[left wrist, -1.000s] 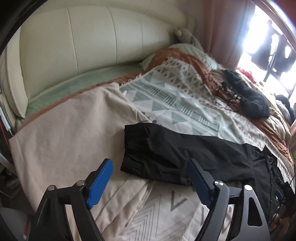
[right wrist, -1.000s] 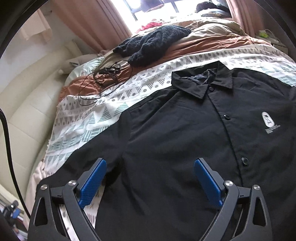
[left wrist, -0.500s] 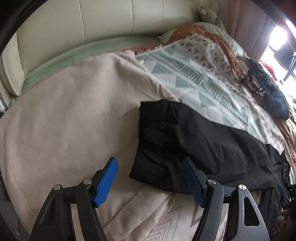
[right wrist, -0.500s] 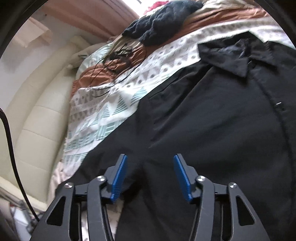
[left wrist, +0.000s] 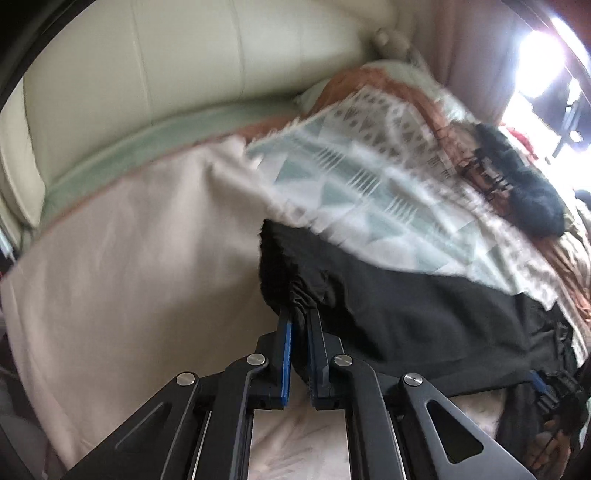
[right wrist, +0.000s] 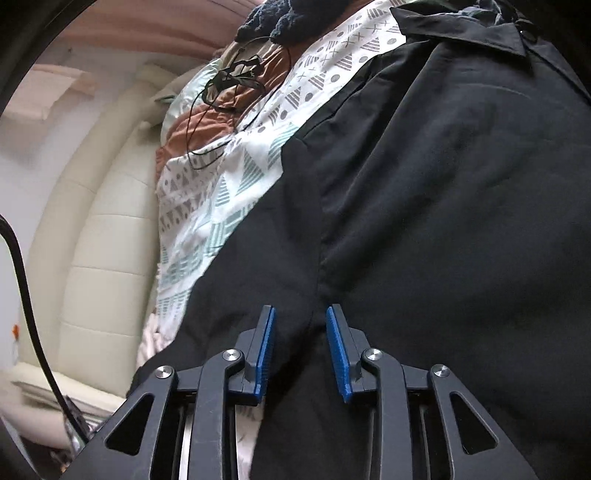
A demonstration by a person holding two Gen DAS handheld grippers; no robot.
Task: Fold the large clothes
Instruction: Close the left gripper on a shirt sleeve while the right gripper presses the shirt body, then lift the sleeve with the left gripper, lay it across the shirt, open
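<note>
A black button-up shirt (right wrist: 443, 184) lies spread face up on the bed, its collar (right wrist: 461, 33) at the far end. In the left wrist view one long sleeve (left wrist: 424, 314) stretches toward me. My left gripper (left wrist: 298, 314) is shut on the bunched cuff end of that sleeve (left wrist: 291, 291). My right gripper (right wrist: 300, 314) is low over the shirt where the sleeve seam meets the body. Its jaws are closing, with black fabric in the gap between them, and the blue pads (right wrist: 266, 347) still stand apart from it.
A white and teal patterned blanket (left wrist: 351, 177) lies under the shirt, with a beige sheet (left wrist: 129, 277) to the left. A cream padded headboard (left wrist: 184, 66) runs behind. A dark knitted garment (left wrist: 528, 199) and a tangled black cable (right wrist: 229, 92) lie farther up the bed.
My left gripper moved forward onto the sleeve's cuff and closed on it. My right gripper dropped toward the shirt's sleeve seam, tilted down, and its jaws narrowed.
</note>
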